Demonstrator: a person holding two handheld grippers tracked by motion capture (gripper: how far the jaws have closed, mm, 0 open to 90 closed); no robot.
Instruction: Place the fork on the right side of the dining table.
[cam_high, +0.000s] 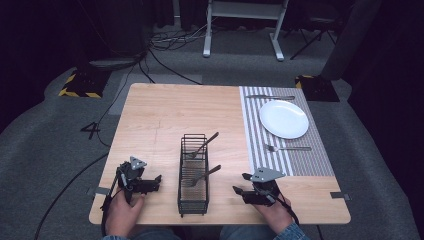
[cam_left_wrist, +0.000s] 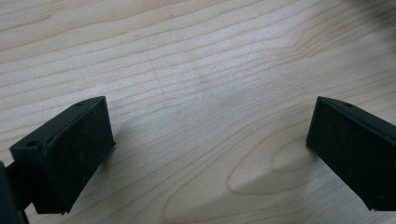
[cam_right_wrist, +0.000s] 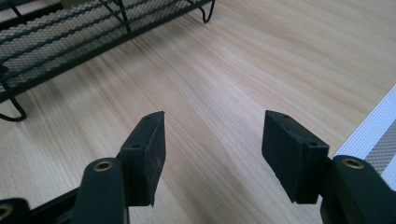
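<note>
At the near edge of the wooden table (cam_high: 160, 110), the left gripper (cam_high: 150, 183) and right gripper (cam_high: 241, 191) rest with jaws apart, holding nothing. Between them stands one black wire basket (cam_high: 193, 200), its long side running near to far, with two forks (cam_high: 201, 176) leaning handle-up toward the far right. Farther right, a striped placemat (cam_high: 320, 160) carries one fork (cam_high: 287, 148), one white plate (cam_high: 283, 118) and one knife (cam_high: 270, 97).

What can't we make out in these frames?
- Utensil beyond the plate, high view: too small to tell knife from spoon.
- Heads of the two utensils in the wire caddy, high view: blurred behind mesh.
- Caddy contents, right gripper view: cut off by the top edge.
- Right hand-held gripper, high view: grey plate covers its body.
</note>
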